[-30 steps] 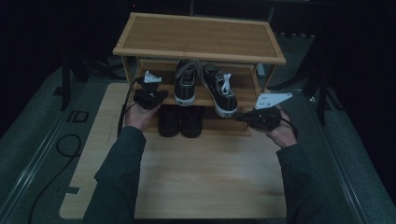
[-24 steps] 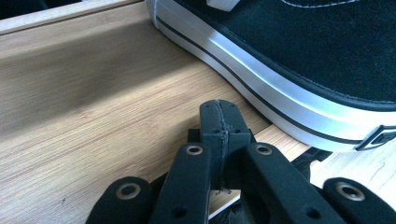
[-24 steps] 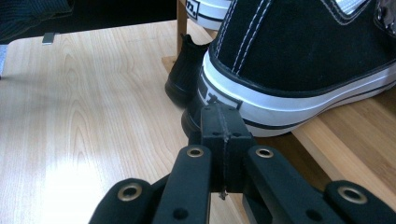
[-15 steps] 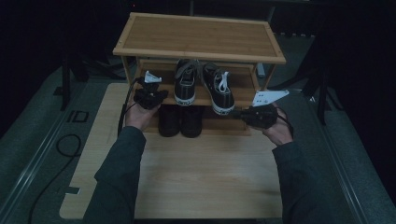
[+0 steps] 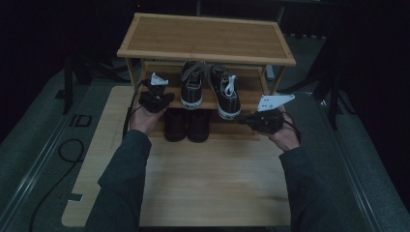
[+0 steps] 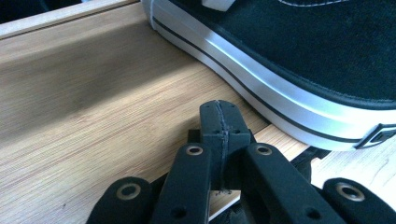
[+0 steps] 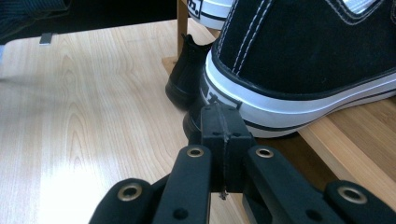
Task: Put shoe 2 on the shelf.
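A wooden shoe rack (image 5: 208, 34) stands at the far end of the table. On its middle shelf sit two black sneakers with white soles, a left one (image 5: 192, 84) and a right one (image 5: 226, 92). Below them stands a pair of black boots (image 5: 186, 124). My left gripper (image 5: 167, 96) is shut and empty, its tip (image 6: 219, 114) over the shelf beside the left sneaker's sole (image 6: 261, 74). My right gripper (image 5: 241, 121) is shut and empty, its tip (image 7: 219, 116) just short of the right sneaker's heel (image 7: 280, 84).
The rack's top board overhangs the shelves. The light wooden table (image 5: 208, 183) spreads wide toward the near edge. A black cable (image 5: 63, 150) lies on the floor at the left. Dark stands flank the rack on both sides.
My right gripper has shifted slightly left toward the right sneaker's heel. The left gripper and the shoes have stayed where they were.
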### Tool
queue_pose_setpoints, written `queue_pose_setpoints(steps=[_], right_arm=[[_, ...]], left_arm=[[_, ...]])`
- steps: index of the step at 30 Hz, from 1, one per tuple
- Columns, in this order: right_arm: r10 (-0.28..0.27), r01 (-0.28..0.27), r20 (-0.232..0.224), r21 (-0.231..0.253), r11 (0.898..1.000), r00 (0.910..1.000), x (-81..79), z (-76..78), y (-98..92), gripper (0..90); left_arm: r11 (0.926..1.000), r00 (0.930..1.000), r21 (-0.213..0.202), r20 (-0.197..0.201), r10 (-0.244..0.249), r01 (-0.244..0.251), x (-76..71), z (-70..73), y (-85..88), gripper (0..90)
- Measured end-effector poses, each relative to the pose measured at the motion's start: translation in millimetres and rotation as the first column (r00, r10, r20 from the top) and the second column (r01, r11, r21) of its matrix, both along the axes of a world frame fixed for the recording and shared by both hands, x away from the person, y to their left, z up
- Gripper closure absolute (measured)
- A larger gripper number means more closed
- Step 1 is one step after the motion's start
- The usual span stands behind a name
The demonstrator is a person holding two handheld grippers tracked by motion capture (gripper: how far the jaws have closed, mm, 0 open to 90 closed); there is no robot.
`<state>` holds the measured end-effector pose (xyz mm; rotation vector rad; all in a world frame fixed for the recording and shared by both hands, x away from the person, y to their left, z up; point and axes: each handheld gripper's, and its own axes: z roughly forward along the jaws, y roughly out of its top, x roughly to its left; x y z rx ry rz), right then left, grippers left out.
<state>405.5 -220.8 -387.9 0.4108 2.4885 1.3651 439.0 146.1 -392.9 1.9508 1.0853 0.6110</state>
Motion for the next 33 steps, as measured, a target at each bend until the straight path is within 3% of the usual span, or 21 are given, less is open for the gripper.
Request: queue_pose_setpoints(steps=[16, 26, 33], right_arm=[[0.006, -0.006, 0.006, 0.001, 1.000, 1.0000, 0.6, 0.6, 1.9, 90.0], [0.012, -0.013, 0.010, 0.015, 1.000, 0.9999, 1.3, 1.1, 5.4, 90.0], [0.009, -0.009, 0.010, 0.029, 1.000, 0.9999, 3.8, 2.7, 7.8, 90.0]], left_arm=[[0.9994, 0.9997, -0.024, -0.003, -0.026, 0.026, 2.9, -0.9, -12.2, 90.0], [0.9972, 0.9992, -0.068, -0.024, -0.033, 0.032, 4.3, -1.7, -8.9, 90.0], [0.9972, 0.9992, -0.069, -0.022, -0.033, 0.031, 4.1, -2.0, -9.2, 90.0]])
